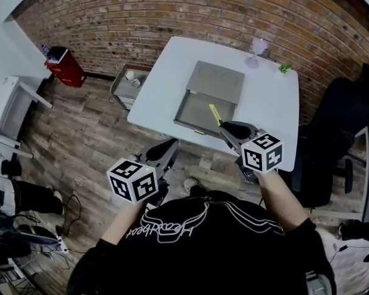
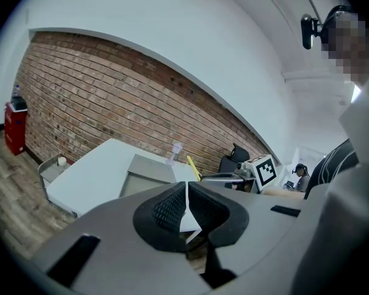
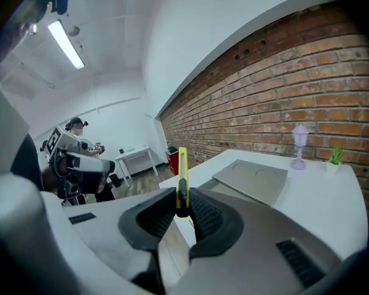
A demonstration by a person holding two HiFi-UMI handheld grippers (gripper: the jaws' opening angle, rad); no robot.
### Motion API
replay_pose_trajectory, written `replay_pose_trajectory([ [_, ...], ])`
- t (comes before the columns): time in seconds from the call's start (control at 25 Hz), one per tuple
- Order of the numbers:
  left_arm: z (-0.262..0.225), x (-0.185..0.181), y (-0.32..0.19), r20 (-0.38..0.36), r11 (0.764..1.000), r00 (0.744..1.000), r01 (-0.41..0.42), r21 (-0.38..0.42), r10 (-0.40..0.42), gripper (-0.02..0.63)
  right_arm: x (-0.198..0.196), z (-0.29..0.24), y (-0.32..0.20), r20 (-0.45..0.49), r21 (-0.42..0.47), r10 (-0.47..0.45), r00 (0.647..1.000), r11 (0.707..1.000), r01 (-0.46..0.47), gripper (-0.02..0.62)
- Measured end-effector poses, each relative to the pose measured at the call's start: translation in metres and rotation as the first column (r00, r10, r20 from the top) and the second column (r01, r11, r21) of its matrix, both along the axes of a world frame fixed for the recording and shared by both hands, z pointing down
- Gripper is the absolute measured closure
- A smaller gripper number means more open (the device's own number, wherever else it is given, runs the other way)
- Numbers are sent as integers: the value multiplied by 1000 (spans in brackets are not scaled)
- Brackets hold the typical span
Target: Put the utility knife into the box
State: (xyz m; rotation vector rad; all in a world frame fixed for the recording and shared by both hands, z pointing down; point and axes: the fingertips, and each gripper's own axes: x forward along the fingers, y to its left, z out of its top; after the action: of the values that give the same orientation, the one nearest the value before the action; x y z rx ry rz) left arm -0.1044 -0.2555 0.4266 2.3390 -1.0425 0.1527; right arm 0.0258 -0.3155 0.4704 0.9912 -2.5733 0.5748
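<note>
A yellow utility knife (image 1: 214, 114) sticks up from my right gripper (image 1: 225, 128), which is shut on its lower end, over the front right part of the open grey box (image 1: 200, 113). The box lies on the white table (image 1: 166, 85), tray in front and lid (image 1: 219, 80) behind. In the right gripper view the knife (image 3: 182, 176) stands upright between the pads, with the box (image 3: 253, 182) beyond it. My left gripper (image 1: 170, 146) hangs over the wooden floor off the table's front edge. Its pads (image 2: 170, 206) meet with nothing between them.
A small lilac lamp (image 1: 257, 49) and a green plant (image 1: 285, 68) stand at the table's far right corner. A black office chair (image 1: 341, 134) is to the right. A grey cart (image 1: 126, 82) and a red bin (image 1: 64, 66) stand left of the table by the brick wall.
</note>
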Motion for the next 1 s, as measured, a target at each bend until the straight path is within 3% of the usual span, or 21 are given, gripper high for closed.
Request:
replay_pose_trajectory([
  [0.48,9,-18,-35,5,997,998,61,-38,-61,569,-13,60,-59,-233,-64,-82,969,996,69,528],
  [0.72,26,-39,-38,4,989,992,128,-79,-128,568,-17,104,-81,-399,-98,-142,906,989,112,528],
  [1.0,35,-58,-42,1,978,983,183,-102,-184,569,-24,146,-97,-514,-157,-207,832,977,146,528],
])
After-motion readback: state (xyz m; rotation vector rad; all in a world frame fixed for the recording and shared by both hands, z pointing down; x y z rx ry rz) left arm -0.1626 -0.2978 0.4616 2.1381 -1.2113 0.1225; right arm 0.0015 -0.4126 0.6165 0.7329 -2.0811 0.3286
